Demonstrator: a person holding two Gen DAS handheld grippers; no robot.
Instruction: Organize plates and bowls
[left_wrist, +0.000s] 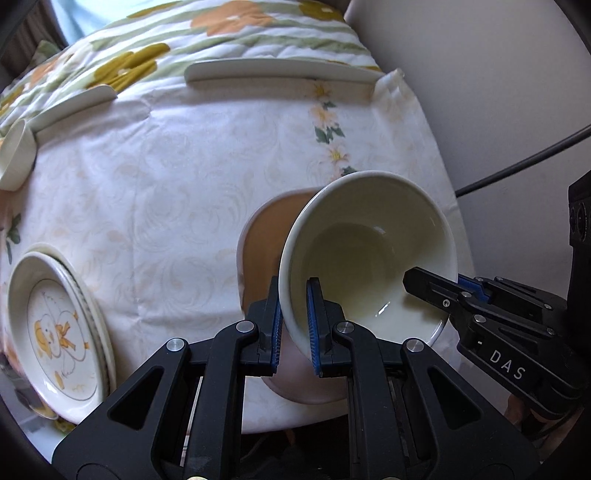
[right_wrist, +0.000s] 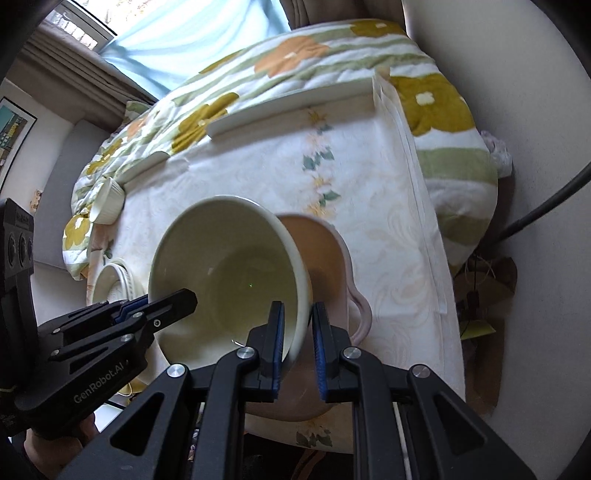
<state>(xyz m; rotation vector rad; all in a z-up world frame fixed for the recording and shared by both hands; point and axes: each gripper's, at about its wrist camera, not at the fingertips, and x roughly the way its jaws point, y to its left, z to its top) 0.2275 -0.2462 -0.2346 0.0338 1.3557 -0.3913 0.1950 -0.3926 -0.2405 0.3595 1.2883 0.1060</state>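
Both grippers hold one white bowl (left_wrist: 369, 254) by opposite sides of its rim, just above a pink bowl with a brown inside (left_wrist: 266, 243). My left gripper (left_wrist: 295, 321) is shut on the bowl's left wall. The right gripper (left_wrist: 436, 291) comes in from the right and pinches the far rim. In the right wrist view my right gripper (right_wrist: 297, 336) is shut on the white bowl (right_wrist: 229, 273), the left gripper (right_wrist: 162, 304) grips its other side, and the pink bowl (right_wrist: 325, 254) with its handle lies under it.
A stack of plates with a yellow duck picture (left_wrist: 59, 328) lies at the table's left. A small white cup (left_wrist: 14, 155) and long white dishes (left_wrist: 284, 70) sit along the far edge of the tablecloth (left_wrist: 177, 192). A flowered quilt (right_wrist: 295, 51) lies beyond. A wall stands right.
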